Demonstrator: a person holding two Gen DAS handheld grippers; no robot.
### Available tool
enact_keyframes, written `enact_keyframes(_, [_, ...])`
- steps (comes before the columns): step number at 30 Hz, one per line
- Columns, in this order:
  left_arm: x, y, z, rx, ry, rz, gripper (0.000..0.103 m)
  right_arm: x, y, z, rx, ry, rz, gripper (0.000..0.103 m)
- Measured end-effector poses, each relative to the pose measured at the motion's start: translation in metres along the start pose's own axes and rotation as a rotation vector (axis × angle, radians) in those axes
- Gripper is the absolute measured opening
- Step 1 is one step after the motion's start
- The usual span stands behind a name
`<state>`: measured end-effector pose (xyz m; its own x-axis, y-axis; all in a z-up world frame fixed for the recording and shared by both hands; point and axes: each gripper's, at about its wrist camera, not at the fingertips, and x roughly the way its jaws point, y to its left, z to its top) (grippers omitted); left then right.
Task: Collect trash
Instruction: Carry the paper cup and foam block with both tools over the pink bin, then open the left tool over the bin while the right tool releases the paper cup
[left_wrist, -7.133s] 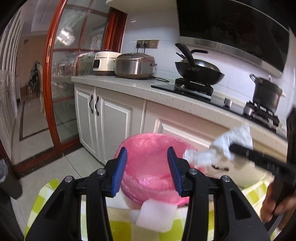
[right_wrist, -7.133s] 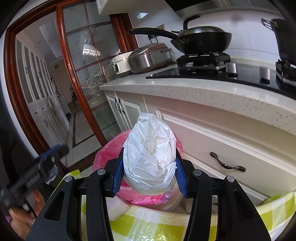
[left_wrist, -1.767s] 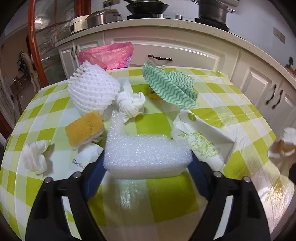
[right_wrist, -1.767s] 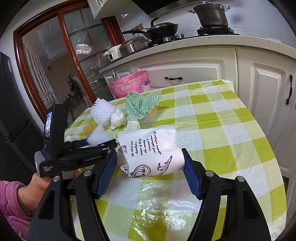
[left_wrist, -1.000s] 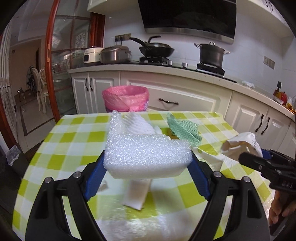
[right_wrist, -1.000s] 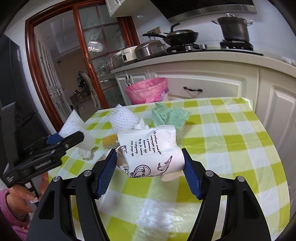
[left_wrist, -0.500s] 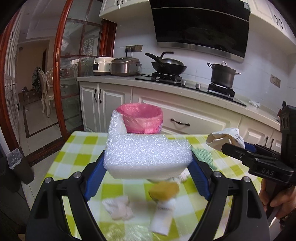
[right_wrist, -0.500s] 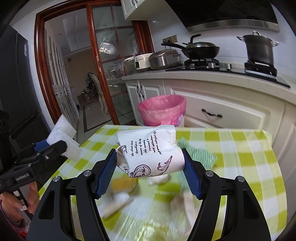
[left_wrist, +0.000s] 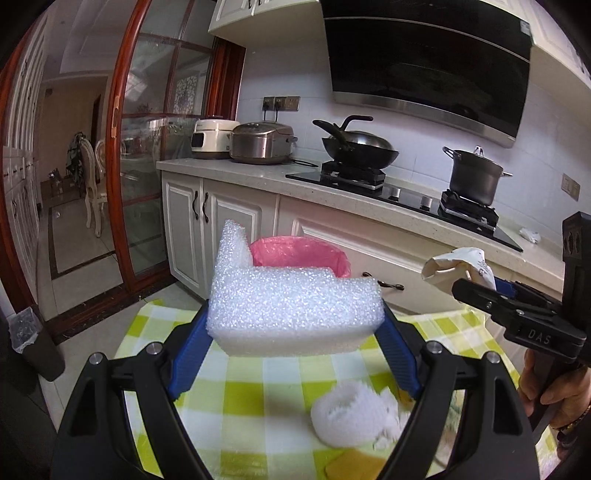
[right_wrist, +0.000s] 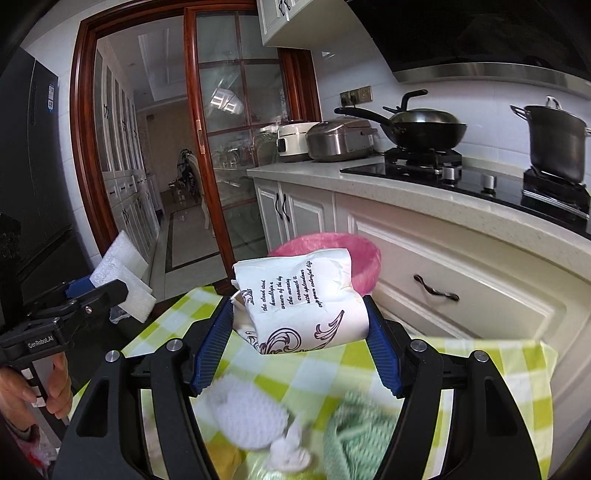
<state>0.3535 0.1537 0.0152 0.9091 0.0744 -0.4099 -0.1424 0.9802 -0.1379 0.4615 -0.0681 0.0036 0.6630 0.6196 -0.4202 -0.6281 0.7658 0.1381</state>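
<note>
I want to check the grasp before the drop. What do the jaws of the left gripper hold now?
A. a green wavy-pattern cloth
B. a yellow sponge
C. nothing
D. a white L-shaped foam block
D: in the left wrist view the white L-shaped foam block sits clamped between the blue jaws of the left gripper, in front of the pink-lined trash bin.

The foam block (left_wrist: 295, 310) is white and bubbly-textured, and the paper wrapper (right_wrist: 301, 299) is white with dark purple script and scrollwork. The bin liner (left_wrist: 303, 256) is pink. The worktop cloth (left_wrist: 243, 398) is checked in lime green and white, the rag (right_wrist: 362, 432) pale green, the sponge (left_wrist: 354, 467) yellow.
</note>
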Motion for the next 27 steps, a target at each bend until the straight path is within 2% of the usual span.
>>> enact_keyframes(6, [0.043, 0.003, 0.021, -0.007, 0.015, -0.018, 0.081, 0.039, -0.011, 0.021, -0.023, 0.013, 0.008, 0.066])
enact_keyframes(17, [0.145, 0.002, 0.065, 0.091, 0.050, -0.014, 0.081, 0.117, -0.053, 0.060, -0.012, 0.048, 0.044, 0.066])
enact_keyframes(22, [0.201, 0.015, 0.085, 0.062, 0.081, -0.084, 0.081, 0.159, -0.073, 0.078, 0.010, 0.068, 0.080, 0.066])
enact_keyframes(27, [0.238, 0.024, 0.094, 0.058, 0.093, -0.109, 0.081, 0.197, -0.091, 0.085, 0.035, 0.073, 0.122, 0.066])
